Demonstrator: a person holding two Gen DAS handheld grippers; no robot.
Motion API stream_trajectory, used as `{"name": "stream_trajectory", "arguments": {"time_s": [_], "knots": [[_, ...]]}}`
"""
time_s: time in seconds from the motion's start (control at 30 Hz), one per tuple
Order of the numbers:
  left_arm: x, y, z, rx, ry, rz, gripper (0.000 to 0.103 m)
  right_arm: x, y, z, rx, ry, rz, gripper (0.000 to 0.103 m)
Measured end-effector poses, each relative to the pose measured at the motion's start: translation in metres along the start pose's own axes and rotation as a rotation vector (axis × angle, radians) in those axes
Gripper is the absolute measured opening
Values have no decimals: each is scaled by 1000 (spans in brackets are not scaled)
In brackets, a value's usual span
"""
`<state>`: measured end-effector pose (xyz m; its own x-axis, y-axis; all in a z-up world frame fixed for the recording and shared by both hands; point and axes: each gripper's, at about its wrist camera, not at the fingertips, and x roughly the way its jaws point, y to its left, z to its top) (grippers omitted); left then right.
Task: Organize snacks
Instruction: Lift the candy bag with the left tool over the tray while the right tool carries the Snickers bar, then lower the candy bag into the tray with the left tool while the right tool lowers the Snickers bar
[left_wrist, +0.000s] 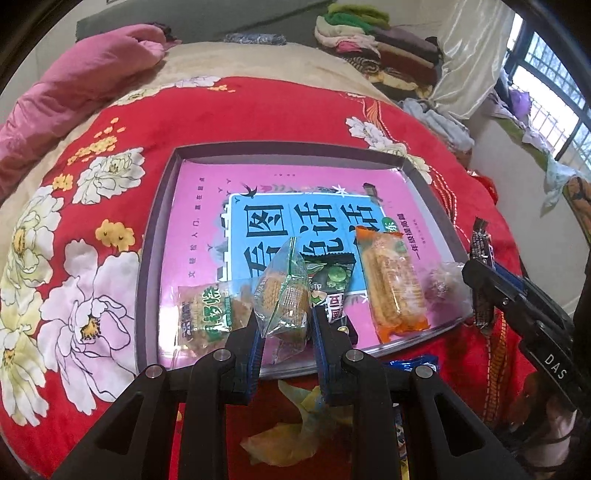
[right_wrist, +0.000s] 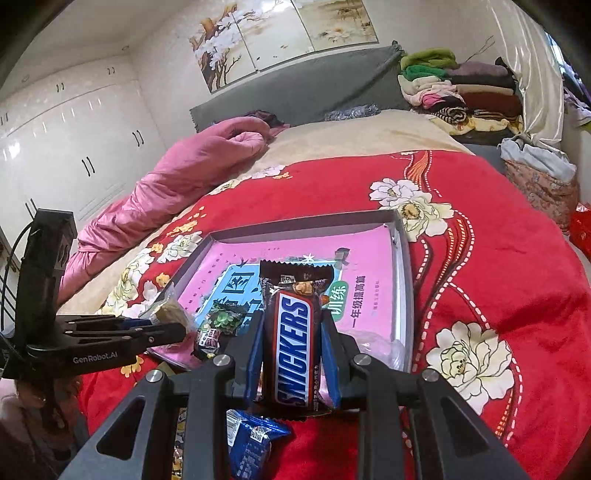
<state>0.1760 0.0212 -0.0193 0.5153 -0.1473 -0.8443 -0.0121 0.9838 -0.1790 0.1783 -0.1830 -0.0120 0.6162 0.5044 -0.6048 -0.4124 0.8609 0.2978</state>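
Observation:
A grey tray (left_wrist: 159, 236) with a pink book as its floor lies on the red flowered bedspread. My left gripper (left_wrist: 286, 321) is shut on a clear green-printed snack packet (left_wrist: 286, 295), held over the tray's near edge. In the tray lie a green-lettered packet (left_wrist: 205, 314), a dark green-pea packet (left_wrist: 332, 284), an orange wafer packet (left_wrist: 395, 288) and a clear wrapped sweet (left_wrist: 443, 284). My right gripper (right_wrist: 293, 332) is shut on a Snickers bar (right_wrist: 293, 347), held upright above the tray's (right_wrist: 402, 280) near edge.
A blue packet (right_wrist: 251, 439) and a yellow wrapper (left_wrist: 295, 435) lie on the bedspread in front of the tray. A pink quilt (right_wrist: 166, 184) lies at the bed's left. Folded clothes (right_wrist: 461, 88) are stacked at the headboard's right.

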Motion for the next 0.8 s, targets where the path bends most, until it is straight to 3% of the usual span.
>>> {"name": "stream_trajectory", "arguments": {"time_s": [0.8], "knots": [[14,-3,-1,4,51,24,26,26,-4,-2,18,60,-18,29]]}}
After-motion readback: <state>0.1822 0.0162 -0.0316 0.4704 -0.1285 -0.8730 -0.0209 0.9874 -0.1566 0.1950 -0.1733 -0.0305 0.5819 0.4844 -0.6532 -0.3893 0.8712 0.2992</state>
